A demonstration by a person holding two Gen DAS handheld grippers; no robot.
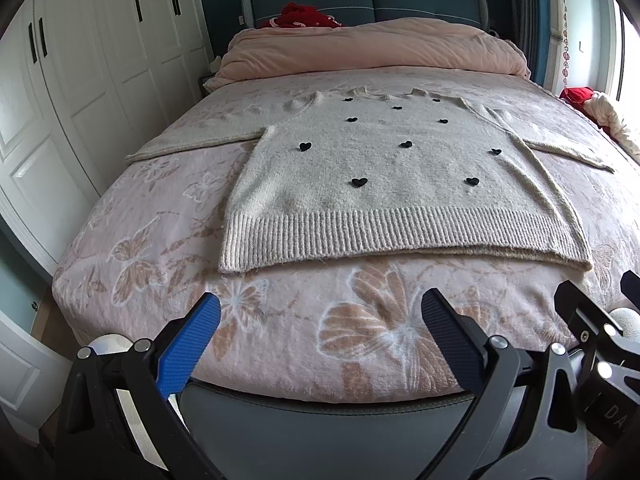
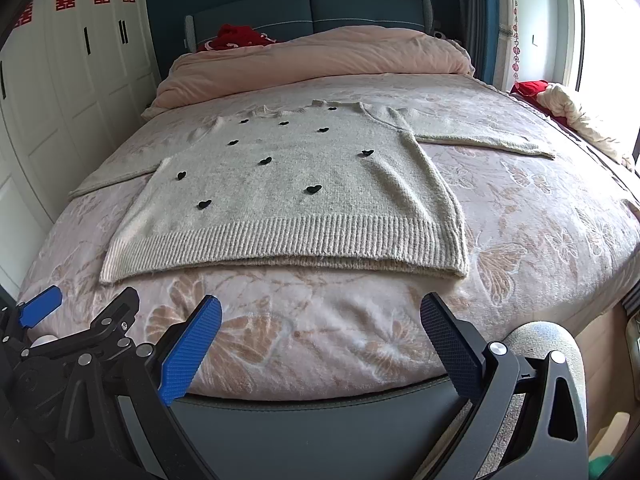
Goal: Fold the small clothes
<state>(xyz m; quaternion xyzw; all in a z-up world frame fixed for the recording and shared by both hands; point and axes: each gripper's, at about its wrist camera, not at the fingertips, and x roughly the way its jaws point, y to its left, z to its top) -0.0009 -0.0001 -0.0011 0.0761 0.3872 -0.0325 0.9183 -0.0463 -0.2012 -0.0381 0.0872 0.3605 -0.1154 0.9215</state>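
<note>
A cream knit sweater [image 1: 360,176] with small black hearts lies flat on the bed, front up, sleeves spread to both sides, ribbed hem toward me. It also shows in the right wrist view [image 2: 296,200]. My left gripper [image 1: 320,312] is open and empty, over the foot of the bed, short of the hem. My right gripper [image 2: 320,312] is open and empty too, beside the left one, equally short of the hem. The left gripper's blue finger [image 2: 40,312] shows at the left edge of the right wrist view.
The bed carries a pink butterfly blanket [image 1: 160,260] and a rolled pink duvet [image 1: 372,48] at the headboard. White wardrobe doors [image 1: 80,80] stand on the left. Red and cream cloth [image 2: 568,108] lies at the right edge by the window.
</note>
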